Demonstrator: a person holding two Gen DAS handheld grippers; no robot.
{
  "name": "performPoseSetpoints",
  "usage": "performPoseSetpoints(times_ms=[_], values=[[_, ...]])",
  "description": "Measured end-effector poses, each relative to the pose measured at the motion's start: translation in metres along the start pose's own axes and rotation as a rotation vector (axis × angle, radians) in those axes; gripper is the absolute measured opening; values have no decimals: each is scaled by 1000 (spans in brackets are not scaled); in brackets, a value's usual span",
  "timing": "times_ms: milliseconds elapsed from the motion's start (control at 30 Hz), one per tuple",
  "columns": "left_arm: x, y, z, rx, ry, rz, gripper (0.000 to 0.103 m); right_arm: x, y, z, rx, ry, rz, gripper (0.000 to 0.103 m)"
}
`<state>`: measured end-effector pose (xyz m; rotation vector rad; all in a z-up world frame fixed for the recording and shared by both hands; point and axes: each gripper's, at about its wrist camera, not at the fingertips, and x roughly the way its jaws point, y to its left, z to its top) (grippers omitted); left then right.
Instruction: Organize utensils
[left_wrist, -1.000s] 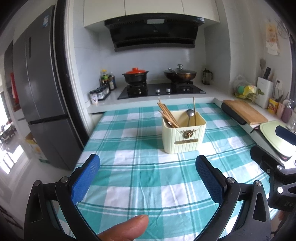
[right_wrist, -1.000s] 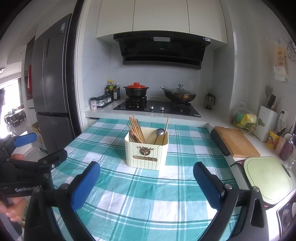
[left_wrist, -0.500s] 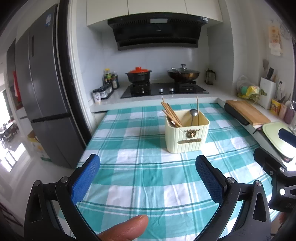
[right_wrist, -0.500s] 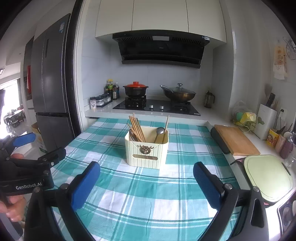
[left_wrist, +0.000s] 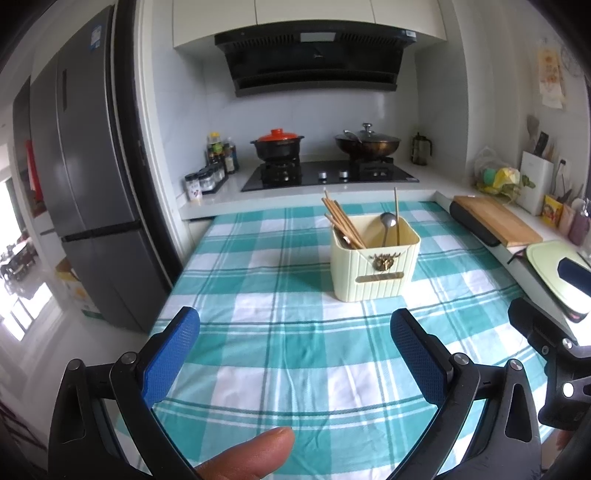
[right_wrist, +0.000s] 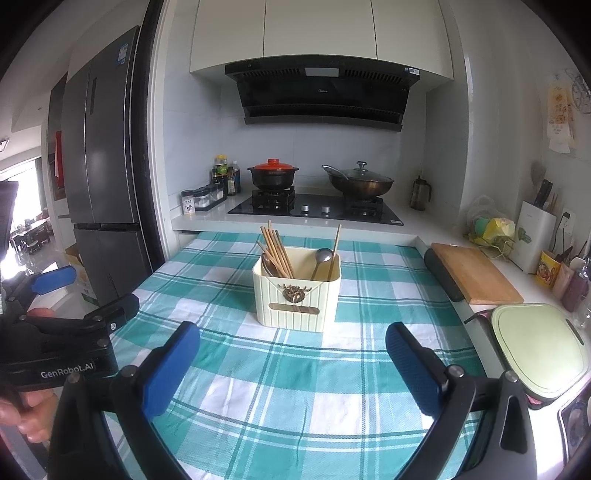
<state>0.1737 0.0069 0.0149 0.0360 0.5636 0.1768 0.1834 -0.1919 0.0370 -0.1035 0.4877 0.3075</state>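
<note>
On tablecloth (left_wrist: 295, 332), utensil holder (left_wrist: 373, 266), 2 tongs (left_wrist: 295, 339) agape

So the cloth (right_wrist: 280, 373) over the surface is a teal-and-white check with thinner dark green lines running through it. The utensil holder (right_wrist: 297, 297) near the far edge is pale cream with vertical ribbing, a bronze-looking ornament and a tan label strip on its front. Chopsticks (right_wrist: 276, 251) in it are light wood, the spoon (right_wrist: 322, 256) is silver. Both tools have bright blue textured pads on black frames, left tool (left_wrist: 295, 347) and right tool (right_wrist: 293, 356) alike. Off the far edge, a black pot with an orange-red lid (right_wrist: 273, 164). By the right edge, a honey-brown cutting board (right_wrist: 476, 273) and a pale green lid (right_wrist: 537, 349). Fridge (right_wrist: 101, 173) is dark grey.
</note>
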Motion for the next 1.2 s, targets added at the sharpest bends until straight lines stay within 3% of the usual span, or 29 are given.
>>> performPoseSetpoints(times_ms=[933, 1200], values=[[-6, -2, -1, -4, -3, -16, 103, 0, 5, -3, -10, 7, -10, 102], [-5, 5, -1, -45, -22, -39, 103, 7, 4, -8, -7, 31, -9, 102]])
